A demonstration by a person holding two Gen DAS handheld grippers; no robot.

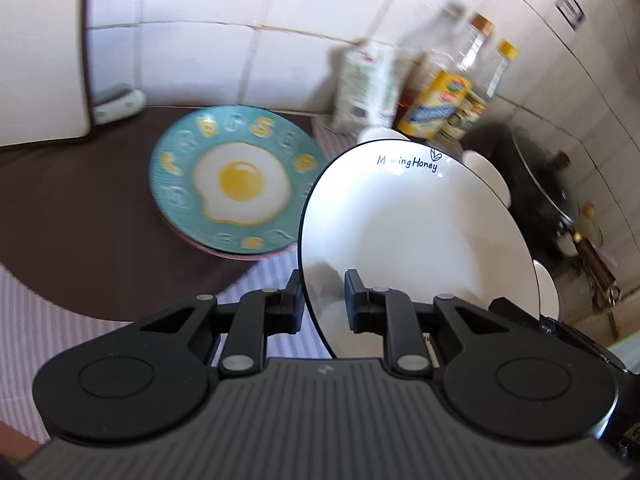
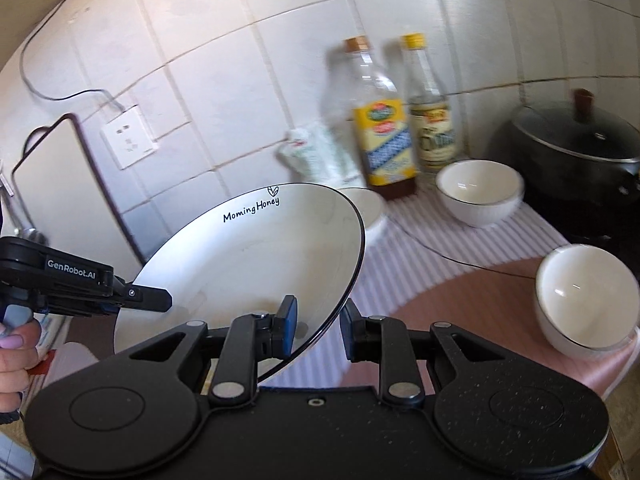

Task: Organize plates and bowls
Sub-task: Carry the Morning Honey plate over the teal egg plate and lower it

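Above counter, both grippers clamp white plate.

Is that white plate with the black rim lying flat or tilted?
Tilted: the white black-rimmed plate hangs slanted above the striped mat, gripped at opposite edges by both tools.

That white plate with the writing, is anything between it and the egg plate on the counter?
Nothing visible. The white plate, held at its rim by both tongs, hangs beside the egg plate, whose top is bare, with only counter between them.
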